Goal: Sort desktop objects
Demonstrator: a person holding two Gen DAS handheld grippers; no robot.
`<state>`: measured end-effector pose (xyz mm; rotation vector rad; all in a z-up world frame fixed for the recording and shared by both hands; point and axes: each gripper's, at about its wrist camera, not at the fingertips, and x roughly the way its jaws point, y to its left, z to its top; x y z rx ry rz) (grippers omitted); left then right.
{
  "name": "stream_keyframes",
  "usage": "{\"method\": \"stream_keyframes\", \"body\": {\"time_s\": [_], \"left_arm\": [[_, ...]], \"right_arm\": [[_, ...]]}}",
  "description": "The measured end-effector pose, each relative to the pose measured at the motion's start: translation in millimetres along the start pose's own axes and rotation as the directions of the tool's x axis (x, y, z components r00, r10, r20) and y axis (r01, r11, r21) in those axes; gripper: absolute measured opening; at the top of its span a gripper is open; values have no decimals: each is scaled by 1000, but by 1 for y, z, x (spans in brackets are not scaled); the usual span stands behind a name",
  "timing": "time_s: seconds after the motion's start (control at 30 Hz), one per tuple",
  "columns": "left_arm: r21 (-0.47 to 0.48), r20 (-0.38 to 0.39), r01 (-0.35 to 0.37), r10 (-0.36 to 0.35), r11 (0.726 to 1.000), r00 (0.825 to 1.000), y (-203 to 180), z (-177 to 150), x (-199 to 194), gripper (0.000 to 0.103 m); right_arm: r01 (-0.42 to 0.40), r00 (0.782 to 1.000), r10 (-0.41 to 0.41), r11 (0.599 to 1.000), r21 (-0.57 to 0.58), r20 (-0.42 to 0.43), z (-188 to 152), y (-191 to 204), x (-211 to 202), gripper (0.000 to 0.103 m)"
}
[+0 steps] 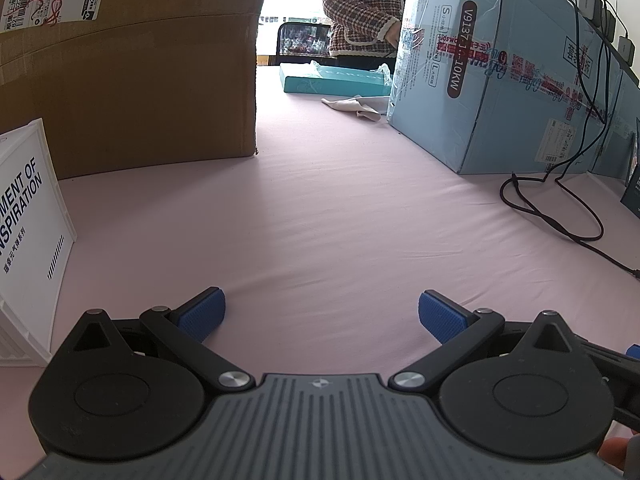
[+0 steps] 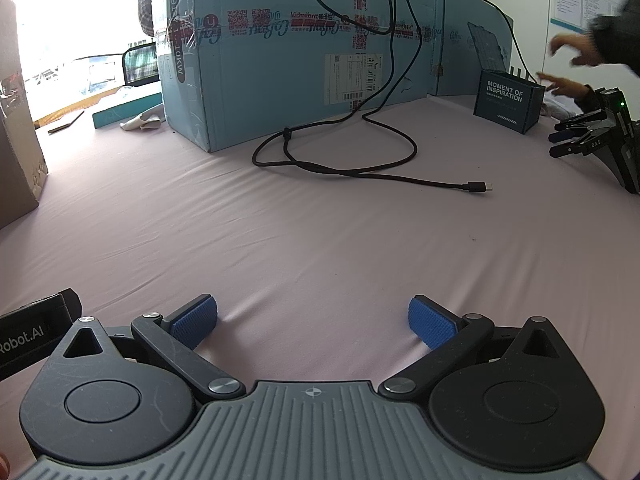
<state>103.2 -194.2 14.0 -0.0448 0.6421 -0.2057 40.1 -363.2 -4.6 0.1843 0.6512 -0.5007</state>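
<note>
Pink tablecloth (image 2: 320, 240) bare ahead; both grippers (image 1: 322, 314) (image 2: 313, 318) wide open, empty, sorting unstarted; next, reach cable (image 2: 476, 187) at one o'clock

the left gripper (image 1: 322, 316) sits low over the pink tablecloth (image 1: 320, 208), blue pads (image 1: 202, 314) spread wide with nothing between them. a white crate (image 1: 28, 220) stands at the left edge beside a brown cardboard box (image 1: 132, 68). a blue carton (image 1: 492, 72) and black cable (image 1: 560, 216) lie toward the right edge.
</note>
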Motion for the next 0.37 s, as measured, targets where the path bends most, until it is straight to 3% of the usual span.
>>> {"method": "stream_keyframes", "body": {"time_s": [0.37], "left_arm": [[0,0,0,0,1000,1000,1,0,0,103]], "right_arm": [[0,1000,0,1000,0,0,0,0,0,103]]}}
